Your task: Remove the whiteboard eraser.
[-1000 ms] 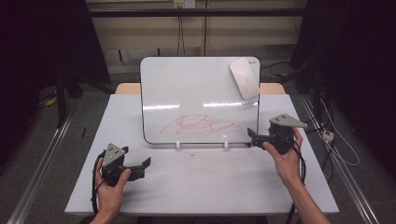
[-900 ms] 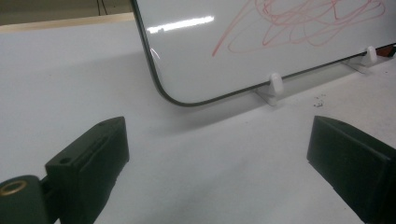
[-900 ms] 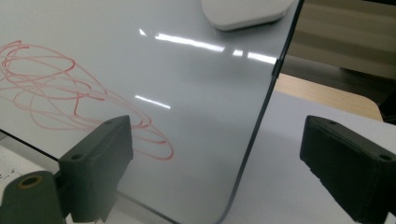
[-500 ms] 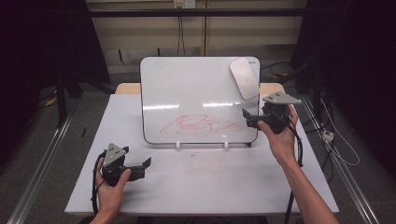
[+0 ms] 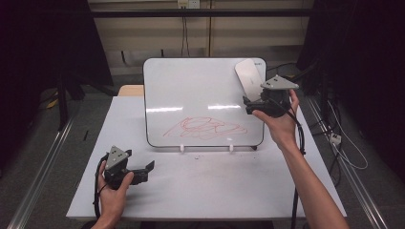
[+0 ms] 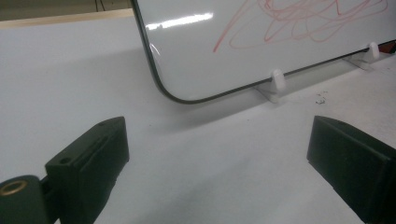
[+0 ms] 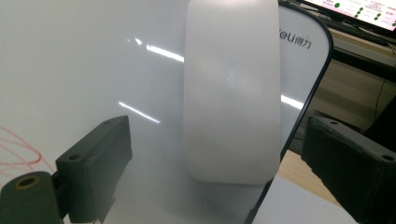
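Right hand-held gripper: raised off the surface beside the right edge of the whiteboard; jaws stand wide apart, nothing between the pads.
Eraser: pale, rounded, sitting flat against the whiteboard's upper right corner; in the right gripper view it lies just ahead of the right hand-held gripper, centred between the two jaws, apart from both.
Whiteboard: tilted back on two small white feet; its dark rim runs just ahead of the right hand-held gripper's jaws and crosses between them; a red scribble lies below and to the inner side of that gripper.
Left hand-held gripper: held low over the near left part of the surface; jaws wide apart and empty, pointing toward the whiteboard's lower left rounded corner, which stands well ahead of them.
Open room: bare surface lies ahead of and between the left hand-held gripper's jaws up to the nearest foot; a broad bare stretch separates the two hand-held grippers in front of the whiteboard.
Surface edges: the near edge lies just behind the left hand-held gripper; the right edge lies just outside the right forearm.
Change from earlier frames: the right hand-held gripper has risen from beside the whiteboard's lower right corner to the level of the eraser; the left hand-held gripper, eraser and whiteboard are unmoved.
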The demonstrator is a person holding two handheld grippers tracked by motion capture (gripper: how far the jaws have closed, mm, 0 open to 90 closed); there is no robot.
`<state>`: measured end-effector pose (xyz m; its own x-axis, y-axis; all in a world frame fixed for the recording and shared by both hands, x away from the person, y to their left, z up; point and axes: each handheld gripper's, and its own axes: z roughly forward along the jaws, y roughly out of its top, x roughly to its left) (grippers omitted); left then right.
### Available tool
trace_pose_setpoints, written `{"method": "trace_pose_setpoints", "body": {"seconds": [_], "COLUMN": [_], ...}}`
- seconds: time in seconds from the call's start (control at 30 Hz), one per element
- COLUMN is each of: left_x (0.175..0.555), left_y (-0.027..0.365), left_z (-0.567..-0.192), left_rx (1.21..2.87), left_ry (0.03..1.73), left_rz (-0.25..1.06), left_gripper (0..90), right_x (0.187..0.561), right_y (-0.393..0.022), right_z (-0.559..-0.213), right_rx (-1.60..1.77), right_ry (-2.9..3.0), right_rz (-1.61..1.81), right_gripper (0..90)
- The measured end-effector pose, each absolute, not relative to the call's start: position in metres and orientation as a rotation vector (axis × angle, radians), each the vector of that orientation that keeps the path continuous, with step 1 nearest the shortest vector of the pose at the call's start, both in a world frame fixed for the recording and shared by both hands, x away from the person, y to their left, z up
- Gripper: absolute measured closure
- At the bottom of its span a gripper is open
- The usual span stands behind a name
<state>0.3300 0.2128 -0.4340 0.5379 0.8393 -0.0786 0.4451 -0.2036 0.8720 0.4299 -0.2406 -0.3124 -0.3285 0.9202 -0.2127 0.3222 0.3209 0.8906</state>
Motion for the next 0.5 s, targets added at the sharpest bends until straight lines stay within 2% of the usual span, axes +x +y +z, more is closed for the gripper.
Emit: {"method": "trace_pose_setpoints", "body": {"seconds": [0.5], "left_x": [0.330], "left_y": [0.214], "left_z": [-0.434], "left_rx": [1.837], "left_ry": [1.059], "left_rz": [0.528], "left_gripper": [5.5], "right_x": [0.460], "right_y": [-0.233], "right_z": [-0.303], "right_rx": [1.097], "right_ry": [1.833], "right_rz": [0.893], "right_gripper": [15.7]}}
